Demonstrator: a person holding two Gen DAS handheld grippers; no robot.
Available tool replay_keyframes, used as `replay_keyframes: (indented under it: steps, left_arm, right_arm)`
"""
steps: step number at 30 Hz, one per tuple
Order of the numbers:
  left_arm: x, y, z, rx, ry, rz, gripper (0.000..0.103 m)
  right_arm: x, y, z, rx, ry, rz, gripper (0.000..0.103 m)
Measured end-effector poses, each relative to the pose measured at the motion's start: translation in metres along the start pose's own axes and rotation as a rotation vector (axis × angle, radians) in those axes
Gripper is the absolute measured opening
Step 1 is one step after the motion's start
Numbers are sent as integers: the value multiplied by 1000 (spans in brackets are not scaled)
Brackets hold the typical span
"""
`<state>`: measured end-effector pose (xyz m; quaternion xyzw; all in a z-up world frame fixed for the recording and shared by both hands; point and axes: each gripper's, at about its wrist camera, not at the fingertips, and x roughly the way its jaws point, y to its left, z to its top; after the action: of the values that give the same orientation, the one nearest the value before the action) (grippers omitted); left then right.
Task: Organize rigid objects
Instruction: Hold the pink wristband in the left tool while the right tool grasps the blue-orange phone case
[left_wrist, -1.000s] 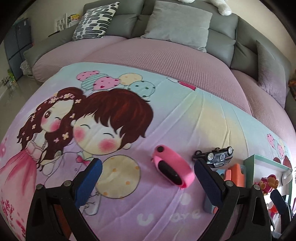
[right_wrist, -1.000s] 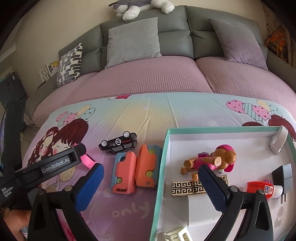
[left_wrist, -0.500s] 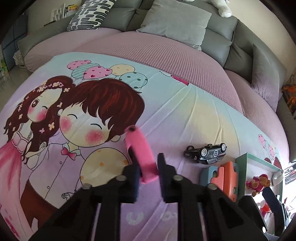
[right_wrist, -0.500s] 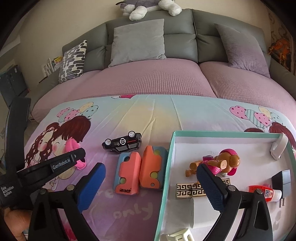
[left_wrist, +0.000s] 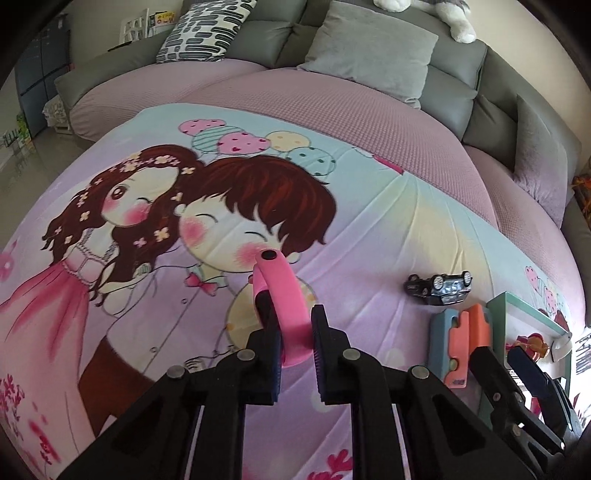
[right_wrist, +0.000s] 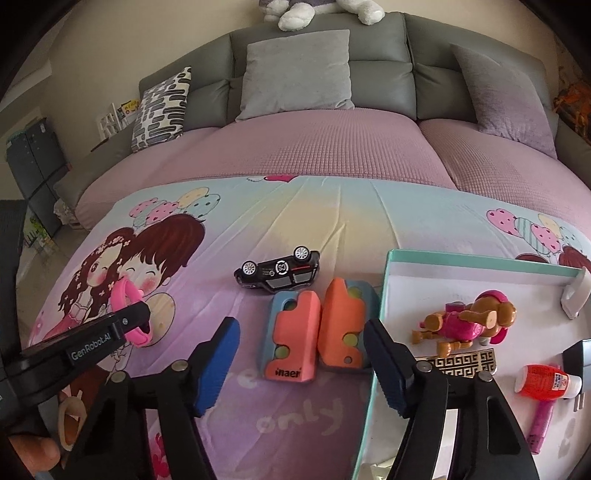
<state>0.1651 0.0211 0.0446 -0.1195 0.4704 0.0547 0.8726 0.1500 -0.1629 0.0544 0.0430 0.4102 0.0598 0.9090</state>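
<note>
The left gripper (left_wrist: 295, 338) is clamping the pink wristband (left_wrist: 284, 306), lifted over the cartoon-printed sheet (left_wrist: 388, 229). The right gripper (right_wrist: 301, 360) is hanging with jaws apart, having just been narrowing, nothing pressed between them, above two orange-and-blue blocks (right_wrist: 317, 328) beside the teal-rimmed box's (right_wrist: 480, 264) left wall.

wristband (left_wrist: 286, 306): I read smooth, matt pink rubbery plastic
toy car (right_wrist: 279, 273): glossy black, hard plastic or metal; I can't tell which
bedsheet (left_wrist: 369, 240): thin printed cloth, lightly creased
sofa cover (right_wrist: 314, 147): pink waffle-textured cloth
finger pads (right_wrist: 214, 363): ribbed blue rubber, I think
box (right_wrist: 378, 314): matt card
</note>
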Motion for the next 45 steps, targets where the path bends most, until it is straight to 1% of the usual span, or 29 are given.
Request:
replay_keyframes:
  steps: [1, 5, 6, 11, 12, 13, 15, 16, 20, 24, 29, 35, 40, 45]
  left_arm:
    - [0, 2, 0, -5, 2, 4, 15]
    - [0, 7, -1, -17, 5, -7, 15]
    - [0, 7, -1, -16, 6, -10, 15]
    - [3, 9, -1, -24, 15, -25, 15]
    - [4, 10, -1, -25, 17, -25, 15]
    - [4, 10, -1, -26, 19, -25, 15]
    - [6, 12, -1, -31, 22, -28, 15]
    - [6, 13, -1, -35, 23, -32, 15]
    - [8, 17, 0, -52, 26, -45, 15]
    - [9, 18, -1, -55, 28, -51, 15]
    - [10, 17, -1, -49, 31, -52, 15]
    - [13, 14, 0, -37, 36, -49, 15]
    - [13, 13, 0, -29, 37, -39, 15]
    - [10, 12, 1, -27, 28, -34, 15]
  right_arm:
    - [3, 4, -1, -11, 8, 3, 68]
    - [13, 13, -5, -37, 47, -15, 63]
    - [15, 13, -6, -35, 55, -18, 60]
    - [20, 14, -7, -33, 67, -55, 59]
    - [21, 15, -8, -39, 69, -57, 57]
    - [20, 17, -8, -48, 72, -57, 52]
    - [21, 22, -8, -62, 78, -47, 49]
    - [24, 24, -10, -63, 89, -36, 49]
    - [32, 29, -13, -82, 103, -57, 49]
    - [38, 25, -14, -45, 112, -59, 49]
    - [42, 25, -12, -20, 89, -77, 49]
    - [47, 31, -12, -38, 78, -123, 49]
    - [48, 29, -12, -22, 71, -113, 48]
    - [41, 25, -11, 4, 65, -78, 48]
